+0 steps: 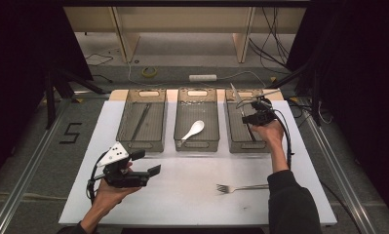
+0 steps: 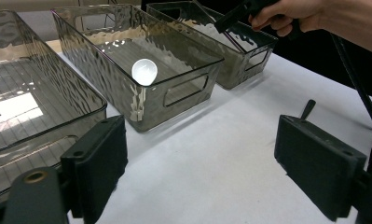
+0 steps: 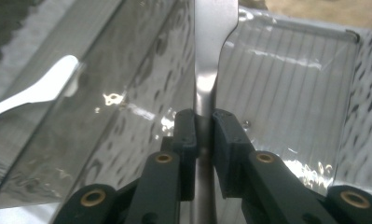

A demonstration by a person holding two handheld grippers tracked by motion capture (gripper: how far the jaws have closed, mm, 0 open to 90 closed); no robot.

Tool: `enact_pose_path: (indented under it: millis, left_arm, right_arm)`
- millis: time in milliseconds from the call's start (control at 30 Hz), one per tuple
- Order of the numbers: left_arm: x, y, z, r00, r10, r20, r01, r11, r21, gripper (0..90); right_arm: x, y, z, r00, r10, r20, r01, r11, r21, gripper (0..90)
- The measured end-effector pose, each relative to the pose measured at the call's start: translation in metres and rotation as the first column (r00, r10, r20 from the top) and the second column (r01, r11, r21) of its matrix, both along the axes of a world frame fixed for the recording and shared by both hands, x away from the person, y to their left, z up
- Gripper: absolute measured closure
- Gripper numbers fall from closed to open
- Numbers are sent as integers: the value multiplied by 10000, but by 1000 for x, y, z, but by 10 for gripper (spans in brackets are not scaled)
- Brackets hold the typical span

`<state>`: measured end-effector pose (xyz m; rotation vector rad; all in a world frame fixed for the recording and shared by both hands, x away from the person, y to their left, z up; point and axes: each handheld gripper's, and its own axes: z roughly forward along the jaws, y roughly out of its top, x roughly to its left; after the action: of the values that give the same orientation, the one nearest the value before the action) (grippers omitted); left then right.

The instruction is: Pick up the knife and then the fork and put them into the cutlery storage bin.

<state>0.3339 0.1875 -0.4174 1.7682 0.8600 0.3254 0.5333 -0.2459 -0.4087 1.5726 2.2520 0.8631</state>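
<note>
My right gripper (image 1: 253, 117) is shut on the handle of a metal table knife (image 1: 237, 96) and holds it over the right-hand smoked plastic bin (image 1: 245, 147), blade pointing away and up. In the right gripper view the jaws (image 3: 203, 126) clamp the knife (image 3: 211, 46) just below the blade, above the bin's ribbed floor. My left gripper (image 1: 145, 162) hovers open over the table's front left, nothing between its pads (image 2: 99, 158). A white spoon (image 1: 194, 129) lies in the middle bin (image 1: 197, 145). A metal fork (image 1: 241, 187) lies on the white table at front right.
Three bins stand in a row at the back of the white table (image 1: 192, 195). The left bin (image 1: 141, 145) holds thin dark sticks (image 1: 141, 119). The spoon (image 2: 145, 71) leans near the middle bin's front wall. Dark floor and cables surround the table.
</note>
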Motion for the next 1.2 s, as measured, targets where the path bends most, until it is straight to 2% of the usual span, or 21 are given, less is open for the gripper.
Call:
enact_pose_path:
  millis: [333, 400, 433, 500, 567, 667, 800, 900, 967, 1067, 1200]
  left_arm:
    - [0, 0, 0, 10000, -28, -5, 28, 10000, 32, 165]
    - [0, 0, 0, 10000, -50, -26, 50, 10000, 56, 165]
    - [0, 0, 0, 10000, -47, -36, 47, 10000, 49, 165]
    - [0, 0, 0, 10000, -47, -43, 47, 10000, 41, 165]
    - [0, 0, 0, 10000, -48, -24, 48, 10000, 56, 165]
    - [0, 0, 0, 10000, 8, -6, -8, 10000, -26, 165]
    - [0, 0, 0, 10000, 5, -27, -5, 10000, 10, 164]
    - [0, 0, 0, 10000, 8, -53, -8, 10000, -5, 164]
    - [0, 0, 0, 10000, 12, -37, -12, 10000, 10, 164]
    - [0, -1, 0, 10000, -10, -57, 9, 10000, -51, 164]
    - [1, 1, 0, 10000, 9, -44, -9, 10000, -75, 163]
  right_arm:
    - [2, 3, -8, 9990, -253, -367, 251, 9997, -52, 799]
    - [3, 4, -11, 9975, -200, -673, 195, 9998, -80, 784]
    - [4, 6, -12, 9970, -176, -758, 167, 9998, -122, 744]
    - [4, 5, -10, 9975, -189, -688, 210, 9993, 296, 648]
    - [4, 7, -5, 9981, -159, -597, 180, 9992, 358, 587]
    - [0, 6, 5, 9998, 7, -223, 2, 9992, 405, 533]
    - [-10, 3, 17, 9976, 673, 147, -681, 9961, 562, 438]
    - [-22, 2, 26, 9887, 1458, 340, -1474, 9877, 522, 387]
    - [-33, 2, 34, 9781, 2001, 567, -2032, 9775, 560, 362]
    - [-52, 4, 46, 9571, 2765, 862, -2809, 9587, 438, 309]
    - [-79, 10, 57, 9260, 3590, 1167, -3639, 9312, 227, 291]
